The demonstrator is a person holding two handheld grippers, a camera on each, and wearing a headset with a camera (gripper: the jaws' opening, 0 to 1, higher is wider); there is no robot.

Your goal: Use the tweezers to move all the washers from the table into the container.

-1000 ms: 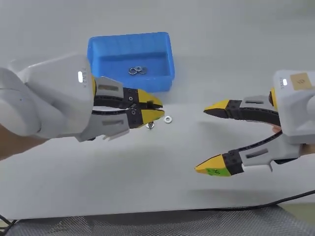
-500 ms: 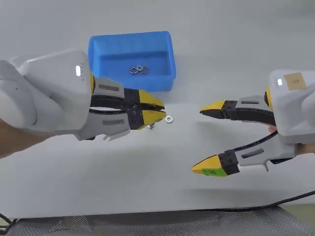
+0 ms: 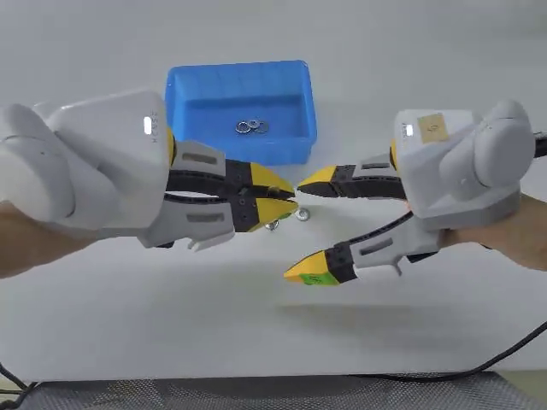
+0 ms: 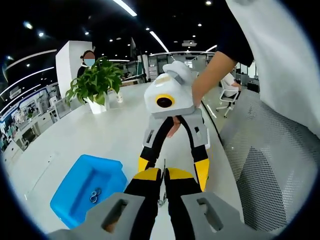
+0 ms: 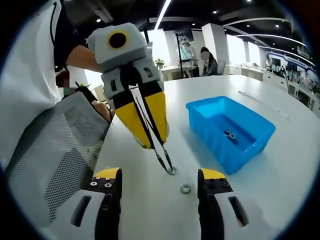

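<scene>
— How many washers [image 3: 273, 225] [image 3: 302, 214] on the table [image 3: 171, 299]?
— Two, close together before the one blue container [image 3: 239, 154]; at least two more inside.
— Grippers?
— The left gripper [image 3: 289, 198] pinches the tweezers [image 5: 165, 159], tips at one washer; the right gripper [image 3: 295, 231] is spread wide.

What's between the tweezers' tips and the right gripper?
One loose washer on the table, just ahead of the right gripper; the tweezers tips sit at a second washer. Seen in the right gripper view.

A potted plant [image 4: 93, 82] stands by what seems a pillar [image 4: 66, 60].
</scene>
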